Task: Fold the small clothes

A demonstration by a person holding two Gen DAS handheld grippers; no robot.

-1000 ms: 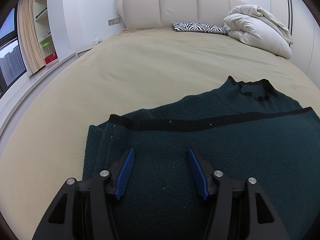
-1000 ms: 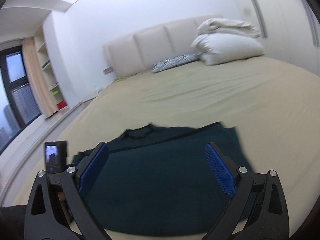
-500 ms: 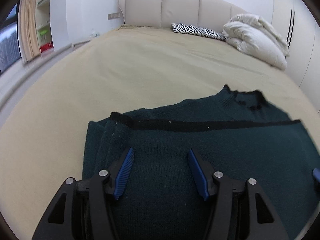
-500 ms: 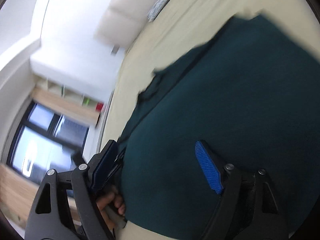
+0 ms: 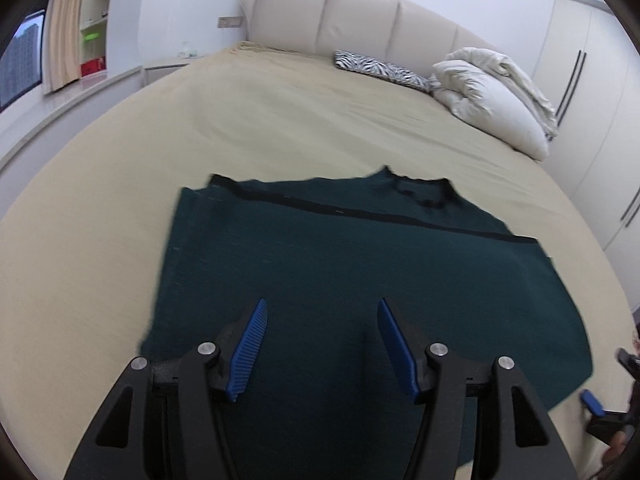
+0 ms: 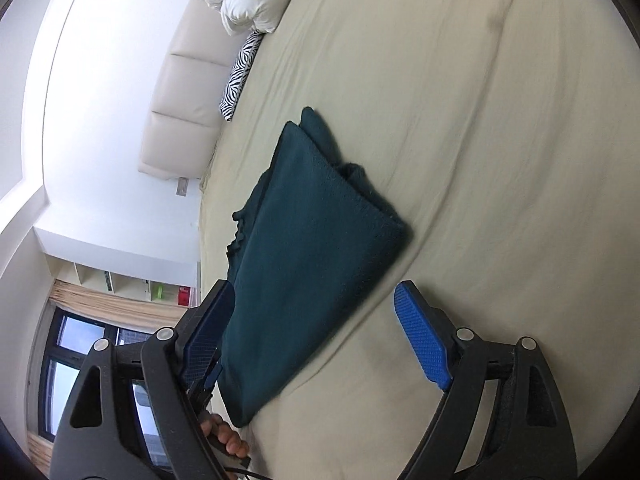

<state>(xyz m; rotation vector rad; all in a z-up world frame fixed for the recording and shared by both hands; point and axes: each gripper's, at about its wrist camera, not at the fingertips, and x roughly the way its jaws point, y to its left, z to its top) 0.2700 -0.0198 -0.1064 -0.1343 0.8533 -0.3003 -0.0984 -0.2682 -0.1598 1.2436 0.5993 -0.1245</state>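
Observation:
A dark green knit sweater (image 5: 352,272) lies folded flat on the beige bed, black-trimmed collar toward the headboard. It also shows in the right wrist view (image 6: 312,248). My left gripper (image 5: 322,344) is open and empty, hovering over the sweater's near part. My right gripper (image 6: 316,336) is open and empty, rolled sideways, its jaws either side of the sweater's right edge and above it. The right gripper's tip (image 5: 592,404) shows at the lower right of the left wrist view.
The beige bed sheet (image 5: 304,120) spreads all around the sweater. A zebra-print pillow (image 5: 380,69) and a white duvet pile (image 5: 496,100) lie by the padded headboard (image 5: 360,24). Shelves and a window stand at the left.
My left gripper has pulled back and risen, so more of the sweater shows. My right gripper has rolled sideways and moved to the sweater's right edge. Both stay open.

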